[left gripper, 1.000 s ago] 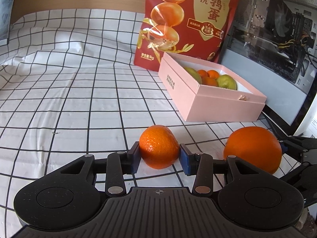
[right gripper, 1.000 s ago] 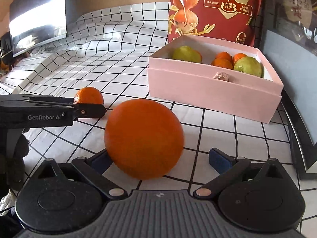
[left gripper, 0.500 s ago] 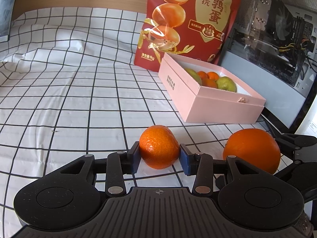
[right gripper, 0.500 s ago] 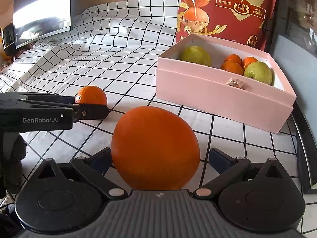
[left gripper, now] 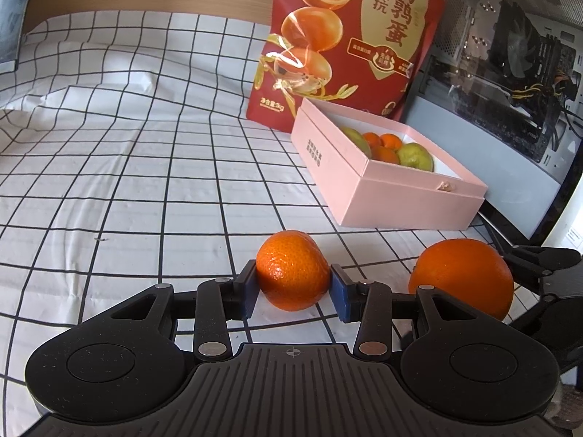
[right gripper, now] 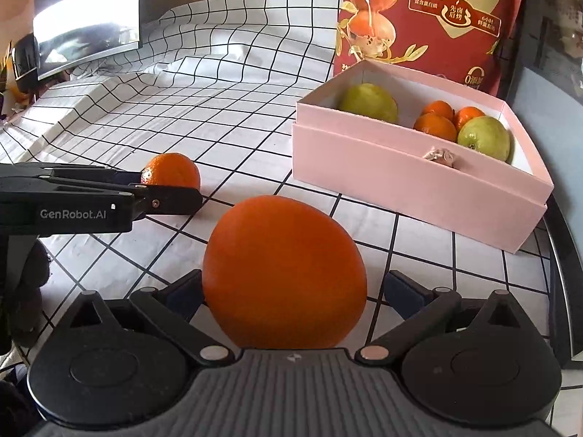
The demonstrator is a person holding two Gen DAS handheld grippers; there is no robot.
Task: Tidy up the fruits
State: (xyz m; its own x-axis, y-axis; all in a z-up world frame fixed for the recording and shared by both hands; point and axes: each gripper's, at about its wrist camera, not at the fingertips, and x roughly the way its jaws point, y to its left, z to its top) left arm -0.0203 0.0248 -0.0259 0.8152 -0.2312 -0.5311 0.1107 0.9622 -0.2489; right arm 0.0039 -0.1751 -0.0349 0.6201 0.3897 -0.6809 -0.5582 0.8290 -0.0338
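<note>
My left gripper [left gripper: 293, 289] is shut on a small mandarin [left gripper: 292, 270], held low over the checked cloth; the mandarin also shows in the right wrist view [right gripper: 171, 174]. My right gripper [right gripper: 291, 291] is open around a large orange [right gripper: 284, 273]; its left pad is at the orange, its right pad stands off it. That orange shows at the right in the left wrist view [left gripper: 461, 276]. A pink box [right gripper: 419, 174] ahead holds two green fruits [right gripper: 484, 137] and small mandarins [right gripper: 435, 126].
A red snack bag [left gripper: 346, 43] stands behind the pink box [left gripper: 400, 196]. A computer case [left gripper: 510, 73] with a glass side lines the right. The black-and-white checked cloth [left gripper: 127, 182] stretches left and far. A dark monitor [right gripper: 87, 18] is at far left.
Both grippers have shifted slightly so the box sits a little further right in view. The right gripper has moved closer around the large orange. The left still holds the mandarin.
</note>
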